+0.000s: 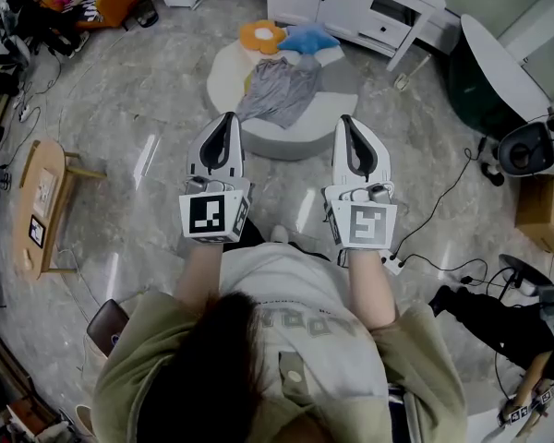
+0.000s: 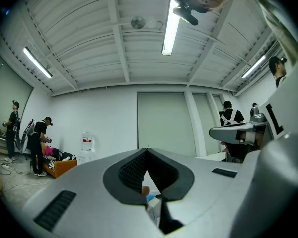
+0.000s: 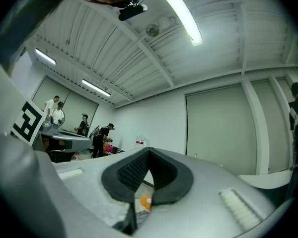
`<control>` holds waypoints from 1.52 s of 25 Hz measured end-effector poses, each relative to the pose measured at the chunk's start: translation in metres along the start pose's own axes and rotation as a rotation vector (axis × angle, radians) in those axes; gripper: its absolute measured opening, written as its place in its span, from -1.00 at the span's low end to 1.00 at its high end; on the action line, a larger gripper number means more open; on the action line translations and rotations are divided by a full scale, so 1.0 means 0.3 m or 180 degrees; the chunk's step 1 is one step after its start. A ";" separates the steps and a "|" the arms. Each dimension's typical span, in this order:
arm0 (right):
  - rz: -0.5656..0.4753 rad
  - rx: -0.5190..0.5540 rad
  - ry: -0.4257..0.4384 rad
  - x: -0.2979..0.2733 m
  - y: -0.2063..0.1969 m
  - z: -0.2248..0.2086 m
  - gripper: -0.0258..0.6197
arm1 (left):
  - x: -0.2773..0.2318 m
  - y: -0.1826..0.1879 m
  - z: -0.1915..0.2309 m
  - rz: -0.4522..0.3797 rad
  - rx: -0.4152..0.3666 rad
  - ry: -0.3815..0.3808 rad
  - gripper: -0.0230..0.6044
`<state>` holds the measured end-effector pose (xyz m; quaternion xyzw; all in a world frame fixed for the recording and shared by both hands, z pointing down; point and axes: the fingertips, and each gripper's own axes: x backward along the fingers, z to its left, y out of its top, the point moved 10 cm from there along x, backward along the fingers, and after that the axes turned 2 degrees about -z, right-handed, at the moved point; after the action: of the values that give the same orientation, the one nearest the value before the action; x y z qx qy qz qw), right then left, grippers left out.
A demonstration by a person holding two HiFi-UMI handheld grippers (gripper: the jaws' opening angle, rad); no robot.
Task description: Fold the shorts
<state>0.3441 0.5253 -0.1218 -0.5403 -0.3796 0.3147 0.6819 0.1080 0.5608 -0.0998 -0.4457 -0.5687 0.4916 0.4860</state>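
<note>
Grey and crumpled, the shorts (image 1: 279, 90) lie in a heap on a low round white table (image 1: 225, 77), with an orange cushion (image 1: 261, 35) and a blue cushion (image 1: 309, 38) touching or just beside them at the far rim. The left gripper (image 1: 227, 116) and right gripper (image 1: 346, 120) are held level side by side, short of the table and over the floor (image 1: 148, 109). Each has its fingers (image 2: 134, 170) pressed together on nothing.

The likeliest trouble is a blind pinch into the heap. With the cloth bunched, the fingers could catch several layers at once, or a leg instead of the waistband, and the fold would come out skewed. A pull toward the person might also drag a cushion along or slide the shorts off the rim.

Waistband, hems and leg openings cannot be told apart in the heap. Both gripper views look mostly at the far wall (image 2: 104, 118) and ceiling (image 2: 89, 33), showing only slivers of colour below the fingertips.
</note>
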 end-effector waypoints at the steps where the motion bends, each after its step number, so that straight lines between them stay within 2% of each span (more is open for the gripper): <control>1: -0.0024 -0.0029 0.0016 -0.005 -0.024 0.000 -0.92 | -0.006 -0.004 0.009 0.0027 -0.0018 -0.0020 -0.90; 4: 0.0017 -0.0128 0.0119 -0.047 -0.068 -0.002 -0.91 | -0.040 -0.019 0.036 0.0122 -0.0117 -0.0111 -0.89; 5: 0.0053 -0.0161 0.0156 -0.063 -0.077 -0.001 -0.71 | -0.051 -0.024 0.049 0.0134 -0.0114 -0.0138 -0.86; 6: 0.0083 -0.0179 0.0177 -0.078 -0.087 0.000 -0.65 | -0.061 -0.028 0.063 0.0138 -0.0086 -0.0171 -0.73; 7: 0.0097 -0.0180 0.0189 -0.093 -0.096 0.003 -0.46 | -0.071 -0.033 0.079 0.0144 -0.0056 -0.0216 -0.49; 8: 0.0101 -0.0179 0.0198 -0.108 -0.105 0.007 -0.21 | -0.082 -0.039 0.096 0.0164 -0.0041 -0.0274 -0.34; 9: 0.0108 -0.0183 0.0204 -0.122 -0.113 0.012 -0.09 | -0.093 -0.046 0.113 0.0198 -0.0046 -0.0333 -0.19; 11: 0.0154 -0.0201 0.0215 -0.151 -0.131 0.026 -0.08 | -0.117 -0.069 0.152 0.0298 -0.0073 -0.0422 0.03; 13: 0.0206 -0.0203 0.0218 -0.188 -0.148 0.040 -0.08 | -0.145 -0.103 0.200 0.0424 -0.0033 -0.0460 0.12; 16: 0.0277 -0.0172 0.0192 -0.254 -0.170 0.063 -0.08 | -0.195 -0.149 0.278 0.0577 0.0053 -0.0537 0.18; 19: 0.0335 -0.0166 0.0129 -0.335 -0.192 0.084 -0.08 | -0.255 -0.179 0.361 0.0666 0.0010 -0.0617 0.19; 31: 0.0642 -0.0092 -0.0182 -0.694 -0.291 0.192 -0.08 | -0.543 -0.254 0.741 0.0851 -0.0077 -0.1017 0.19; 38: 0.0884 -0.0034 -0.0286 -0.813 -0.369 0.203 -0.08 | -0.640 -0.353 0.869 0.1109 -0.0150 -0.1166 0.19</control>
<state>0.1687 0.3266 -0.0494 -0.5766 -0.3330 0.4278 0.6112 -0.1284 0.3263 -0.0282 -0.4517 -0.5732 0.6271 0.2723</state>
